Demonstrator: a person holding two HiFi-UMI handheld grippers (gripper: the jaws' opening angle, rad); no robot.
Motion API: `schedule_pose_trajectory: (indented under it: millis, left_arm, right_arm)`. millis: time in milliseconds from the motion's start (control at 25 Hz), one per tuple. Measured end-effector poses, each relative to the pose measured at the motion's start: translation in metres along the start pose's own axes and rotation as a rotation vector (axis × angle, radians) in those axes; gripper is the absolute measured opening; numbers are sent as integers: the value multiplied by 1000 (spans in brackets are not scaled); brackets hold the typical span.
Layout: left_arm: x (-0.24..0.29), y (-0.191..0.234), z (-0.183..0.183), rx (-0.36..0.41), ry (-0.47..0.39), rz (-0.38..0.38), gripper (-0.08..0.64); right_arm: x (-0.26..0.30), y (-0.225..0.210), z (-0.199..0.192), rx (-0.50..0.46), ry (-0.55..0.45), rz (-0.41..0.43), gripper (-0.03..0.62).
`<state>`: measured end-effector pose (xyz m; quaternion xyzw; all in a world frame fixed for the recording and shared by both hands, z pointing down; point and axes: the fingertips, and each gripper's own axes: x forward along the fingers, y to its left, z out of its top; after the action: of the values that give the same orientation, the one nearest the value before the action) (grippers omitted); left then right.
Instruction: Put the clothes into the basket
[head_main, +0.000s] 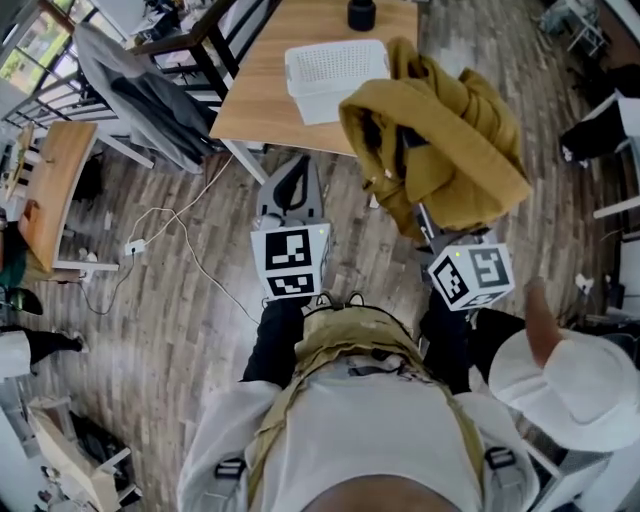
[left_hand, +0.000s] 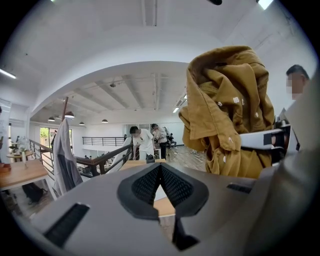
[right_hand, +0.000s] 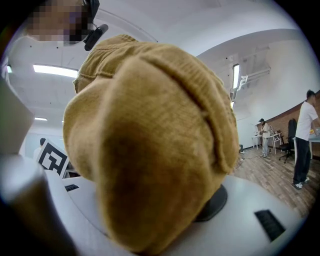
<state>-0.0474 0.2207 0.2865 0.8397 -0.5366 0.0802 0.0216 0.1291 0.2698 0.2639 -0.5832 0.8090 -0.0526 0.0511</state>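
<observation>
A mustard-yellow jacket (head_main: 440, 140) hangs bunched in the air over the table's near right corner. My right gripper (head_main: 428, 218) is shut on it from below, and the cloth hides the jaws. In the right gripper view the jacket (right_hand: 150, 135) fills almost the whole picture and covers the right gripper (right_hand: 165, 200). The white plastic basket (head_main: 335, 72) stands on the wooden table (head_main: 265, 90), just left of the hanging jacket. My left gripper (head_main: 291, 192) hovers in front of the table's edge, shut with nothing in it. In its own view the left gripper (left_hand: 160, 172) has its pads meeting, and the jacket (left_hand: 225, 110) hangs to the right.
A black round object (head_main: 361, 14) stands at the table's far side. A grey coat (head_main: 135, 90) hangs over a railing to the left. A white cable with a power strip (head_main: 134, 246) lies on the wood floor. A person in white (head_main: 570, 385) stands close at lower right.
</observation>
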Motion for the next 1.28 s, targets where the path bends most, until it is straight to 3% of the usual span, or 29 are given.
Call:
schedule_pose_trajectory:
  millis: [400, 720, 1000, 1280]
  left_arm:
    - [-3, -5, -30, -17, 53, 55, 0]
    - [8, -18, -36, -29, 67, 45, 0]
    - [50, -5, -40, -32, 60, 12, 0]
    - [112, 20, -19, -24, 30, -13, 0]
  right_arm:
    - [-12, -15, -26, 27, 40, 28, 268]
    - [-20, -40, -38, 52, 44, 12, 268]
    - [7, -56, -47, 50, 50, -23, 268]
    - [66, -72, -40, 37, 43, -33, 268]
